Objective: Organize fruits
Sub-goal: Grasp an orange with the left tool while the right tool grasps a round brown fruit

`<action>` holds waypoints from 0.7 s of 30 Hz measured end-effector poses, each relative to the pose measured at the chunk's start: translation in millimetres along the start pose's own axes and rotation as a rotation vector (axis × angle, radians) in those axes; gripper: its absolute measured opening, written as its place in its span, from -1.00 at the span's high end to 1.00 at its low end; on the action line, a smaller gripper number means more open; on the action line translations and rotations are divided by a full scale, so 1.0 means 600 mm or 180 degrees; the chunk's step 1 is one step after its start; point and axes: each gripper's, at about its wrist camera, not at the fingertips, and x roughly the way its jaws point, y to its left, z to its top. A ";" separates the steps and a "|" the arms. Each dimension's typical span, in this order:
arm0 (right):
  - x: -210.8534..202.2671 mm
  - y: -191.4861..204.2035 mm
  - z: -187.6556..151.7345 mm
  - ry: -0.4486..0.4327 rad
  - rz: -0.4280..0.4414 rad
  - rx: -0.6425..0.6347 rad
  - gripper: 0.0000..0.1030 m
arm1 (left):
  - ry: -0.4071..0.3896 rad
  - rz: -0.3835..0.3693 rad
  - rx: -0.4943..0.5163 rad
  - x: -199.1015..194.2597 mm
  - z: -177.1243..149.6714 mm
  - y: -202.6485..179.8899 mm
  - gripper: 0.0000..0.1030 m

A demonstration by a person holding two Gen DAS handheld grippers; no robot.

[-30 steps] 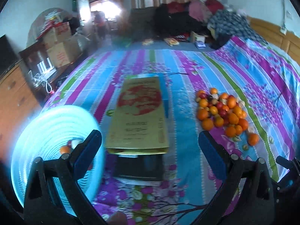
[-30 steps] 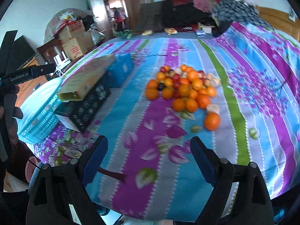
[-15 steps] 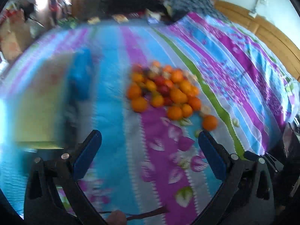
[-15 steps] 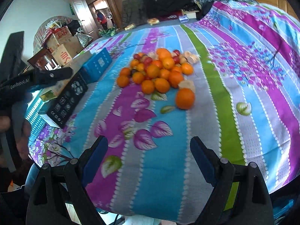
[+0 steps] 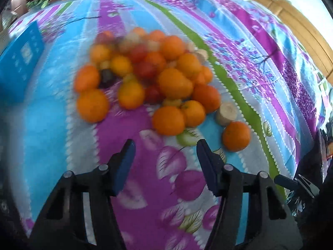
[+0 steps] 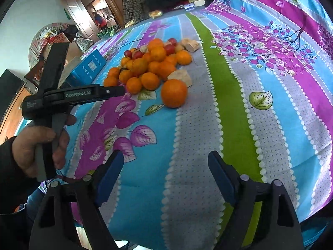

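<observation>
A pile of oranges, small red fruits and pale pieces [image 5: 149, 73] lies on the striped floral cloth [image 5: 145, 187]; it also shows in the right wrist view [image 6: 149, 66]. One orange [image 5: 236, 135] lies apart at the pile's near right; it is the nearest fruit in the right wrist view [image 6: 174, 92]. My left gripper [image 5: 165, 148] is open and empty, just short of the nearest orange of the pile [image 5: 168, 120]. In the right wrist view the left gripper [image 6: 62, 95] is held in a hand. My right gripper [image 6: 163, 162] is open and empty above the cloth, well short of the lone orange.
A blue box [image 5: 19, 62] lies left of the pile; it also shows in the right wrist view [image 6: 88, 67]. The cloth's near edge [image 6: 187, 237] drops off below my right gripper. Cartons [image 6: 52, 39] and a doorway [image 6: 100, 14] lie beyond the far left.
My left gripper has swung right from the basket and boxes to the fruit pile, come close to it, and narrowed its jaws. My right gripper has moved closer to the lone orange.
</observation>
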 end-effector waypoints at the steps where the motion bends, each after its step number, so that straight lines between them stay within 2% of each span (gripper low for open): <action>1: 0.001 -0.004 0.002 -0.0013 0.0010 0.0009 -0.67 | 0.0000 -0.0008 0.0002 0.007 0.004 -0.002 -0.18; 5: 0.006 -0.013 0.009 -0.0016 0.0022 0.0024 -0.67 | 0.0021 -0.0032 -0.0011 0.035 0.017 -0.001 -0.13; 7: 0.007 -0.017 0.014 -0.0016 0.0050 0.0050 -0.67 | 0.0042 -0.0080 0.0038 0.045 0.021 -0.001 0.20; 11: 0.006 -0.017 0.044 -0.0061 0.0107 0.0001 -0.62 | -0.0078 -0.0126 0.0155 0.036 0.013 0.008 0.27; 16: 0.031 -0.002 0.165 -0.0229 0.0117 -0.0316 -0.35 | -0.0190 -0.0148 0.0278 0.012 -0.035 0.036 0.24; 19: 0.086 0.034 0.263 -0.0228 0.0213 -0.0649 -0.32 | -0.0282 -0.0206 0.0296 0.002 -0.053 0.041 0.27; 21: 0.137 0.069 0.323 -0.0161 0.0245 -0.0948 -0.32 | -0.0306 -0.0337 0.0235 0.002 -0.052 0.051 0.25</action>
